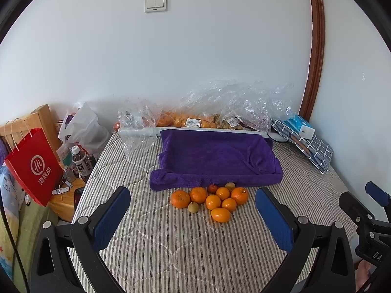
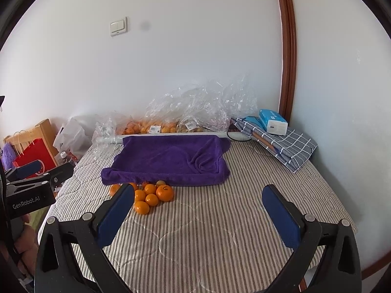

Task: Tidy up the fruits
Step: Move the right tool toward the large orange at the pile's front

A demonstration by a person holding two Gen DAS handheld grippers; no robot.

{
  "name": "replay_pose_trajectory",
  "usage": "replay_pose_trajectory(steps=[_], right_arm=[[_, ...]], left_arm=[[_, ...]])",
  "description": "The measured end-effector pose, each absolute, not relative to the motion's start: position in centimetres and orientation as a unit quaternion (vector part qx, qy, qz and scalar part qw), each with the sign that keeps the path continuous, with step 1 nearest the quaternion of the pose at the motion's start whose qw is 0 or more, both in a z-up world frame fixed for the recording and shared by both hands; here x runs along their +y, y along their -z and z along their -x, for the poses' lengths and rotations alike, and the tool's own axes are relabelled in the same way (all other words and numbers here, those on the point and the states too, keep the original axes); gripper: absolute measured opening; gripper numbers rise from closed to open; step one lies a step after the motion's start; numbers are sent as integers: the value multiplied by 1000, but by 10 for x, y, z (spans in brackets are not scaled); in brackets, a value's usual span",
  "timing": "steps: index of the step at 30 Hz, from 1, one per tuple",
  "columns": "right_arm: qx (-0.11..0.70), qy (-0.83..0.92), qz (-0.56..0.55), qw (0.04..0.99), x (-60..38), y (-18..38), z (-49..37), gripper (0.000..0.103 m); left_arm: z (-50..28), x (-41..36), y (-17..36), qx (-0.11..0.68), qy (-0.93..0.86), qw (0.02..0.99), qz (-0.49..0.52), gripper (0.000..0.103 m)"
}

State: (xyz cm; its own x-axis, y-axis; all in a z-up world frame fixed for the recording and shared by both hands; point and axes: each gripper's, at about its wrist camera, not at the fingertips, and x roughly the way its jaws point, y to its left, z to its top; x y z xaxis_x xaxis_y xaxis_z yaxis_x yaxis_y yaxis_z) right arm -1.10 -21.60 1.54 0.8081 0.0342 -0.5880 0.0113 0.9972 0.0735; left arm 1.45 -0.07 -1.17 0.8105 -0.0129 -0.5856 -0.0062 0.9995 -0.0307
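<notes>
- A pile of fruit (image 1: 211,199) lies on the striped bed cover (image 1: 185,249), just in front of the near edge of a purple towel (image 1: 215,158) draped over a tray-like shape.
- The pile is mostly orange mandarins (image 1: 180,199) touching one another, with one small red fruit (image 1: 212,188) and two small yellowish-green fruits (image 1: 193,207) among them.
- In the right wrist view the same pile (image 2: 151,195) sits left of centre, partly hidden behind that gripper's left finger.
- The left gripper (image 1: 193,217) hovers above the bed cover with its blue-padded fingers (image 1: 111,219) spread wide, holding nothing; the fruit shows in the gap between them.
- The right gripper (image 2: 199,216) likewise has its fingers (image 2: 281,216) spread apart and empty, above bare cover to the right of the pile.
- Against the wall behind the towel, clear plastic bags (image 1: 220,107) hold more orange fruit.
- A folded checked cloth (image 2: 283,144) with a blue-and-white box (image 2: 272,120) on it lies at the far right of the bed.
- A red paper bag (image 1: 34,168) stands to the left of the bed.
</notes>
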Motion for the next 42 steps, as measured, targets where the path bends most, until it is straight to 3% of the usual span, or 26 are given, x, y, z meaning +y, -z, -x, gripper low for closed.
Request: replay_pose_trajectory(steps=[17, 31, 35, 42], right_arm=[[391, -26, -29, 920, -199, 80, -72, 99], [425, -54, -52, 902, -174, 129, -119, 79], [435, -61, -39, 898, -166, 137, -128, 70], [427, -68, -21, 901, -152, 141, -136, 67]], left_arm=[[-85, 33, 107, 386, -30, 922, 16, 102], [-119, 85, 156, 431, -32, 902, 11, 101], [-122, 97, 167, 429, -25, 903, 25, 95], [-127, 97, 179, 432, 9, 901, 40, 91]])
